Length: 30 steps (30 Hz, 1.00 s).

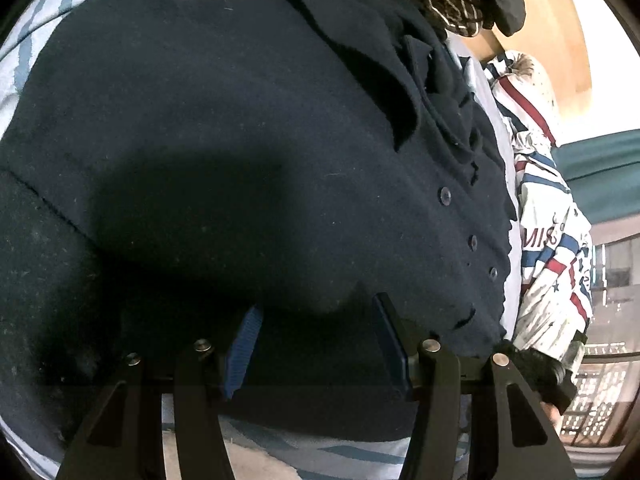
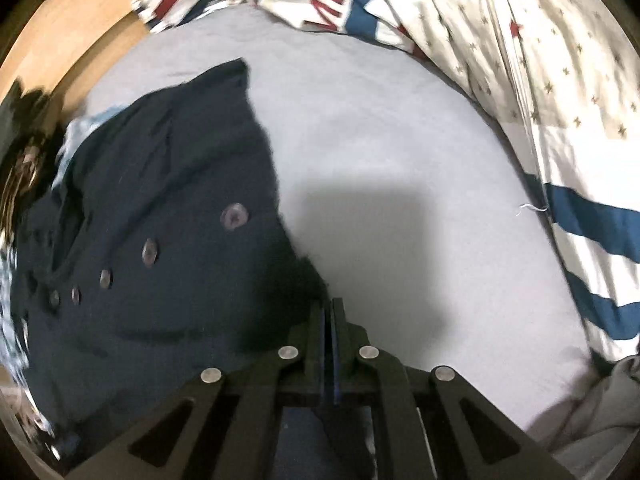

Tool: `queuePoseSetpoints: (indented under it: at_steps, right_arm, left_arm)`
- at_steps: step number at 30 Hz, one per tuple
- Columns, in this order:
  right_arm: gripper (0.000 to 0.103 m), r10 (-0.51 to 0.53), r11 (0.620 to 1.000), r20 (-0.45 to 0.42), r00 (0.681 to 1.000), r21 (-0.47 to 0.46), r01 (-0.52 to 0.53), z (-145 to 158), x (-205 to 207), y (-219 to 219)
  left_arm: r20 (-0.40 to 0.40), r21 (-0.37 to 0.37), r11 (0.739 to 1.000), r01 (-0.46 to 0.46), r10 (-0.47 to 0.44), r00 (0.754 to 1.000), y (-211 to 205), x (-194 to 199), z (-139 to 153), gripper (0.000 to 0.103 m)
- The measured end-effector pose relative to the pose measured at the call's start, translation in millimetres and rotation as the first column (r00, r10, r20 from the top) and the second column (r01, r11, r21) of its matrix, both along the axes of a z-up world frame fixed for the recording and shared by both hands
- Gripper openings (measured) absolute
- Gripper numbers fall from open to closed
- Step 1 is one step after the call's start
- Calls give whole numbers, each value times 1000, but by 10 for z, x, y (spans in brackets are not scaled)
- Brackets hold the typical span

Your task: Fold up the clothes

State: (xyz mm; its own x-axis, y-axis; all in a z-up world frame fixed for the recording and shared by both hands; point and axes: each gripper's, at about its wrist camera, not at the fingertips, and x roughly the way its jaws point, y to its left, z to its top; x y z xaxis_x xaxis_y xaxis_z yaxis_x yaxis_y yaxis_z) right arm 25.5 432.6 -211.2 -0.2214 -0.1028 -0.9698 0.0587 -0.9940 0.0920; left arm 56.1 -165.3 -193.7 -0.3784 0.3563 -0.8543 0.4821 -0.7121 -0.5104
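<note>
Left claw (image 1: 316, 312) spread over navy cardigan (image 1: 240, 140).

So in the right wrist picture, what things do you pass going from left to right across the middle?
Navy buttoned cardigan → its row of buttons → plain grey bedsheet → white quilt with stars and blue stripes.

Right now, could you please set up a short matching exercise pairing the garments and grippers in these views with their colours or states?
Things:
1. buttoned garment
2. left gripper
3. right gripper
4. bedsheet

Descriptions:
A. plain pale grey
B. fingers spread apart
C. dark navy
D. fingers pressed together

Pairs: 1-C, 2-B, 3-D, 4-A
</note>
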Motion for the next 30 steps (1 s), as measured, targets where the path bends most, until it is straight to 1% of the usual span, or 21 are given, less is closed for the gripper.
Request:
queuePoseSetpoints:
  at_steps: [2, 3, 4, 5, 6, 7, 8, 9, 10, 11, 12, 14, 15, 16, 18, 22, 24, 25, 26, 28, 30]
  right_arm:
    - [7, -17, 1000, 16, 1000, 5, 17, -77, -88, -12]
    - [8, -35, 999, 55, 998, -3, 35, -116, -103, 3]
    - [22, -67, 997, 79, 995, -37, 70, -99, -73, 53]
    - [54, -102, 991, 86, 991, -83, 109, -49, -26, 115]
    - [63, -129, 983, 77, 989, -124, 138, 36, 60, 187]
    - [64, -151, 973, 60, 987, -164, 159, 140, 169, 263]
    - [60, -157, 969, 38, 987, -187, 161, 260, 302, 327]
    - [58, -149, 971, 17, 989, -188, 149, 358, 442, 363]
    - [54, -137, 974, -1, 991, -181, 135, 439, 579, 388]
    - [53, -126, 977, -20, 992, -174, 121, 520, 716, 413]
    - [50, -96, 985, -21, 995, -146, 92, 519, 794, 395]
    - [47, -15, 998, 3, 1000, -66, 15, 422, 881, 309]
    - [46, 12, 999, 21, 1000, -36, -11, 400, 942, 342]
    - [46, 32, 999, 38, 999, -27, -31, 352, 965, 339]
    - [46, 105, 994, 38, 994, -21, -104, 266, 990, 201]
    - [46, 259, 962, 52, 964, 78, -262, 103, 946, -133]
    - [45, 296, 943, 113, 949, 123, -308, -64, 898, -228]
    - [35, 306, 936, 134, 943, 141, -323, -131, 897, -249]
    - [10, 309, 933, 139, 941, 146, -329, -150, 910, -249]
    - [4, 297, 938, 155, 942, 138, -318, -94, 969, -177]
    - [4, 255, 951, 172, 951, 135, -280, 1, 1058, 19]
  left_arm:
    - [2, 4, 1000, -14, 14, 1000, -36, 19, 1, 57]
    - [2, 8, 1000, -24, 24, 1000, -70, 35, 7, 57]
    - [3, 12, 999, -35, 35, 999, -105, 50, 14, 57]
    - [-2, 17, 999, -51, 51, 999, -142, 63, 30, 57]
    - [-11, 23, 998, -66, 66, 998, -185, 73, 54, 57]
    - [-20, 29, 996, -80, 81, 997, -229, 83, 79, 57]
    - [-29, 35, 995, -94, 95, 995, -271, 91, 104, 57]
    - [-40, 37, 994, -102, 104, 994, -294, 82, 132, 57]
    - [-48, 31, 994, -108, 109, 993, -303, 73, 157, 57]
    - [-55, 24, 993, -113, 114, 992, -311, 62, 183, 57]
    - [-53, 13, 993, -114, 115, 992, -311, 36, 202, 57]
    - [-49, -10, 995, -104, 103, 993, -284, 18, 233, 57]
    - [-47, -25, 995, -97, 96, 994, -261, 11, 249, 57]
    - [-49, -40, 996, -83, 81, 995, -231, 5, 265, 57]
    - [-50, -58, 997, -56, 53, 997, -157, -45, 272, 57]
    - [-55, -54, 998, 14, -17, 998, -8, -134, 261, 57]
    - [-57, -53, 997, 49, -52, 997, 67, -178, 255, 57]
    - [-58, -52, 996, 66, -69, 996, 103, -199, 252, 57]
    - [-57, -49, 996, 77, -80, 995, 123, -203, 245, 57]
    - [-51, -44, 996, 83, -85, 995, 135, -186, 216, 57]
    - [-31, -32, 997, 67, -68, 997, 139, -150, 157, 57]
